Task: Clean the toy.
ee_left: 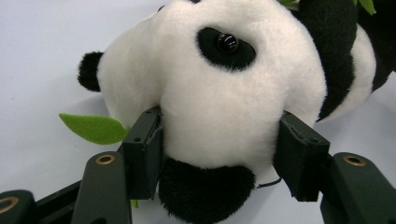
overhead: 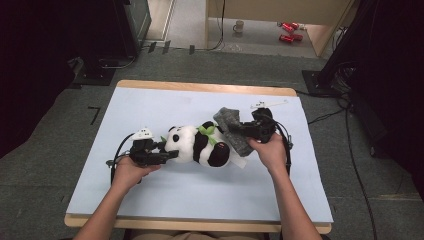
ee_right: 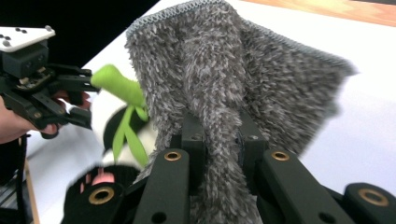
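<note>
Plush white-and-black fur makes up the toy panda [overhead: 197,145] that lies on its side near the middle of the pale blue tabletop [overhead: 150,200], its head toward the left edge and its feet toward the right. At its left, the left tool [overhead: 167,150] has its jaws clamped on either side of the panda's head, the pads [ee_left: 147,149] sinking into the soft white fur just above a black ear; a green felt leaf [ee_left: 95,128] pokes out beside the left jaw. More green felt, a bamboo sprig [overhead: 207,131], lies on the panda's chest. Further right, the right tool [overhead: 245,131] is pinched shut on a fold of grey shaggy cloth [overhead: 231,125], which is bunched up above the panda's lower body, toward the far right part of the tabletop; in the right gripper view the cloth [ee_right: 224,84] hangs loosely from the jaws with its stitched hem uppermost. Both things should handle as light and very soft: the panda squashes under pressure and will sag if lifted by one end, so the rounded head or the torso gives the firmest hold, with limbs and felt leaves best avoided. The cloth is limp and drapes freely, so a pinch at an edge or corner, as now, lets it spread when moved over the toy; its pile should not slip.
</note>
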Demonstrator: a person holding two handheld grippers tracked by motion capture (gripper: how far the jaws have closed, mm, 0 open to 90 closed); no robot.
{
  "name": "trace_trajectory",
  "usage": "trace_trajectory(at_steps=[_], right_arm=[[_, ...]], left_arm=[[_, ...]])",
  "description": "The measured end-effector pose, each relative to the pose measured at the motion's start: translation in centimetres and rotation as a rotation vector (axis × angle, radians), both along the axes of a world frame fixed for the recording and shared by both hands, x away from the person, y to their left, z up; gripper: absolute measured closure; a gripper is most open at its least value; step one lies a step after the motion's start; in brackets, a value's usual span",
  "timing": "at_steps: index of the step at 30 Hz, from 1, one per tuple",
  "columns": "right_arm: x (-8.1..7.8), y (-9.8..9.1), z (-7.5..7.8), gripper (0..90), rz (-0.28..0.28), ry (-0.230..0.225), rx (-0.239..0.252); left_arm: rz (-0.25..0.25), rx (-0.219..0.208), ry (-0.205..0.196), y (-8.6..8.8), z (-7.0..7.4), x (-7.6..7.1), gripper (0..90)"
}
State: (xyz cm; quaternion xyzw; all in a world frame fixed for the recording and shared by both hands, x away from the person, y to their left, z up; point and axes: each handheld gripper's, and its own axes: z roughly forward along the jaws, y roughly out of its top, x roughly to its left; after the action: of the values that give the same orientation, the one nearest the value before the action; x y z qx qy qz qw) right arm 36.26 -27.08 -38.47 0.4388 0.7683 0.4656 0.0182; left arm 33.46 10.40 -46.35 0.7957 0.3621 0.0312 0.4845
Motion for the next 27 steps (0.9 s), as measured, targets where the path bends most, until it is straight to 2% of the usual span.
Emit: trace_trajectory(at_steps=[4,9,15,17,27], right_arm=[[0.6,2.1,-0.4,78.6,0.046,0.0,-0.028],[1.0,3.7,-1.8,78.2,0.091,0.038,-0.063],[1.0,3.3,-2.7,78.2,0.094,0.034,-0.078],[0.9,3.0,-3.0,78.3,0.087,0.042,-0.062],[0.3,1.8,-3.7,78.5,0.074,0.054,-0.078]], left_arm=[[0.012,0.007,-0.007,-0.1,0.0,-0.2,39.5],[0.014,0.008,-0.009,-0.1,-0.1,-0.3,39.5],[0.021,0.008,0.003,-0.3,0.0,-0.1,39.5],[0.027,0.004,0.017,-0.3,0.0,0.0,39.3],[0.022,-0.004,0.039,-0.3,0.1,0.4,39.2]])
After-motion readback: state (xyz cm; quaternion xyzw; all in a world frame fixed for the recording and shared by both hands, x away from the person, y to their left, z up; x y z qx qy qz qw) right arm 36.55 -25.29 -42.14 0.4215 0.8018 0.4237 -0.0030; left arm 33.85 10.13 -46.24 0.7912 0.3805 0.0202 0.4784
